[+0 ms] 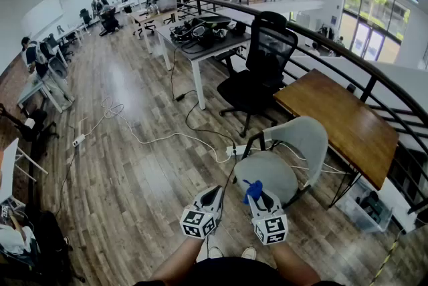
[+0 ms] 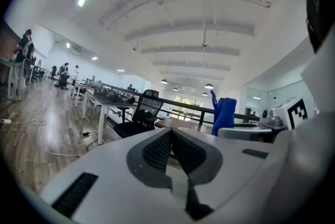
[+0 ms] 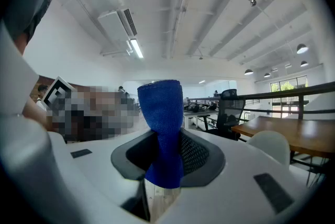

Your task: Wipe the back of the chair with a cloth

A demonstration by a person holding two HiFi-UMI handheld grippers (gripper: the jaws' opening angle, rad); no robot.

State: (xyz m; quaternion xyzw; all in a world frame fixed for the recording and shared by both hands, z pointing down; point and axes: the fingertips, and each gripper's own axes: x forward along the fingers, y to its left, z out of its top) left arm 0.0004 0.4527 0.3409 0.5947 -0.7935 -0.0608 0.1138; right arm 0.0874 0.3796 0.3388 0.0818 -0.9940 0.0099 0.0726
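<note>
A light grey chair [image 1: 289, 159] stands just ahead of me, its curved back [image 1: 306, 136] turned toward the wooden table. My right gripper [image 1: 257, 196] is shut on a blue cloth [image 1: 253, 189], which sticks up from its jaws, near the seat's front edge. In the right gripper view the cloth [image 3: 162, 123] fills the middle, and the chair's pale back [image 3: 270, 145] shows low at the right. My left gripper [image 1: 214, 192] hangs beside it to the left, with its jaws together and nothing in them. In the left gripper view the cloth [image 2: 225, 113] stands to the right.
A wooden table [image 1: 338, 119] sits right behind the grey chair, by a black railing [image 1: 374, 74]. A black office chair [image 1: 261, 71] and a white desk [image 1: 200, 44] with gear stand further off. Cables and a power strip [image 1: 235, 150] lie on the floor. A plastic box [image 1: 364, 208] is at the right.
</note>
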